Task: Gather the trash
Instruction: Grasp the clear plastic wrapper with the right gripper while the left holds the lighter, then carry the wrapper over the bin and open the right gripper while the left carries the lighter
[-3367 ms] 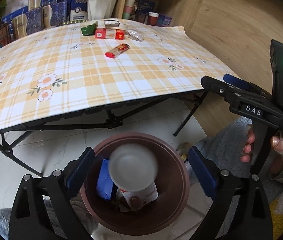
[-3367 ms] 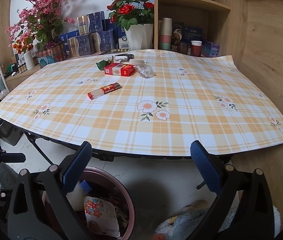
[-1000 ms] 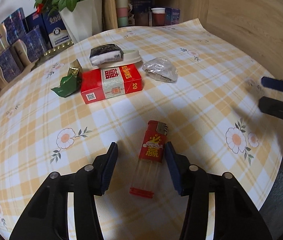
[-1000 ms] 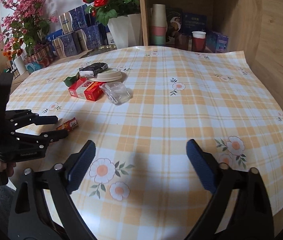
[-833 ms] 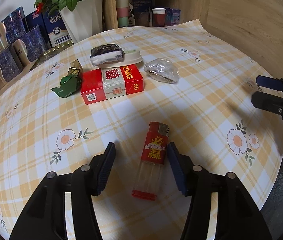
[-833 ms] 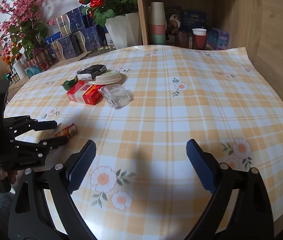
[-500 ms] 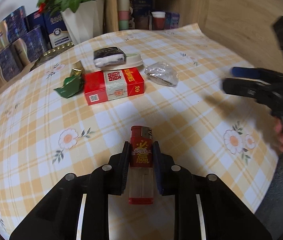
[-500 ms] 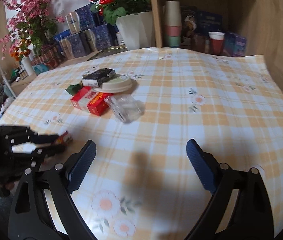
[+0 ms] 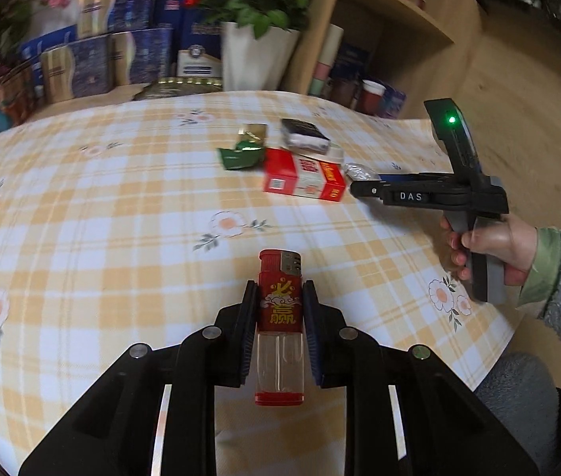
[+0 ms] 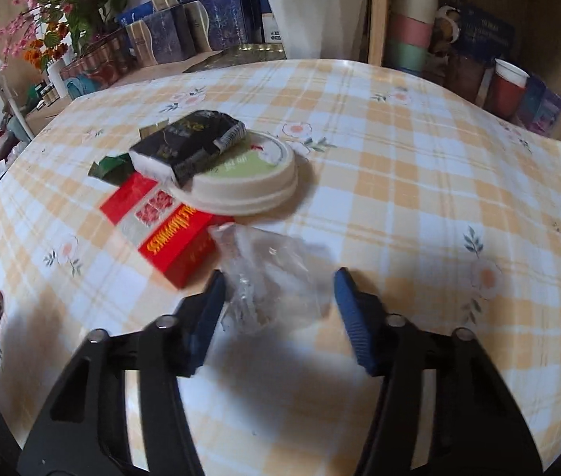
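We've got the left gripper (image 9: 279,309) clamped on the red lighter (image 9: 279,317), fingers (image 9: 247,319) pressing both its sides above the tabletop (image 9: 102,214). The right gripper (image 10: 278,301) is closing around the crumpled clear plastic wrapper (image 10: 270,277), which lies on the tabletop just beside the red cigarette pack (image 10: 161,230); its fingers (image 10: 349,317) don't look to be pressing it yet. Next, as we read it: finish that pinch without snagging the pack, then lift both clear for binning.
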A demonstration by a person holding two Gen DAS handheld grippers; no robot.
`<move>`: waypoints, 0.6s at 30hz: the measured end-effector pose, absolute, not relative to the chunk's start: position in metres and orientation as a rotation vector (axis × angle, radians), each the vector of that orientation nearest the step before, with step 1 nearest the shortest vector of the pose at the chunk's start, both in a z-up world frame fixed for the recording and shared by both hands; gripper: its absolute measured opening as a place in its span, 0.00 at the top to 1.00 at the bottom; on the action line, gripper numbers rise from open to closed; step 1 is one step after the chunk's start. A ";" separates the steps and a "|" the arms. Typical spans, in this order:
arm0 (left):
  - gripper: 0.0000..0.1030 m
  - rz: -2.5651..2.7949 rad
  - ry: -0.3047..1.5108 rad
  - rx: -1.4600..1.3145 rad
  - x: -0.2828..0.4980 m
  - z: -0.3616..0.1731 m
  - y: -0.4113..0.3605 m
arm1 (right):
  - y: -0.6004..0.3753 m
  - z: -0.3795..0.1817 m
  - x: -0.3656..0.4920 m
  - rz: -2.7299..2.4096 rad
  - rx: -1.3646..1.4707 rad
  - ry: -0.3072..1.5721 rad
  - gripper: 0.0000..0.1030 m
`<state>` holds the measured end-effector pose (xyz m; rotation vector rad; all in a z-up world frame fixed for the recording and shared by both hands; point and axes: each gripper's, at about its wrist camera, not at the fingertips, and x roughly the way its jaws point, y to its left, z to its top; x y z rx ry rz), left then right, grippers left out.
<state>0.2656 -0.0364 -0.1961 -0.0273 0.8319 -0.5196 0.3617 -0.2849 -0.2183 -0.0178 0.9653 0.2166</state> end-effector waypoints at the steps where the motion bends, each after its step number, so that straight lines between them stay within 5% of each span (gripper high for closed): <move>1: 0.79 -0.516 0.832 -0.035 0.263 -0.195 -0.032 | -0.283 -0.218 0.362 0.222 -0.023 0.969 0.59; 8: 0.78 -0.509 0.811 -0.068 0.241 -0.185 -0.009 | -0.282 -0.201 0.325 0.252 0.032 0.895 0.69; 18: 0.79 -0.534 0.787 -0.058 0.192 -0.173 -0.004 | -0.285 -0.179 0.211 0.255 0.201 0.795 0.69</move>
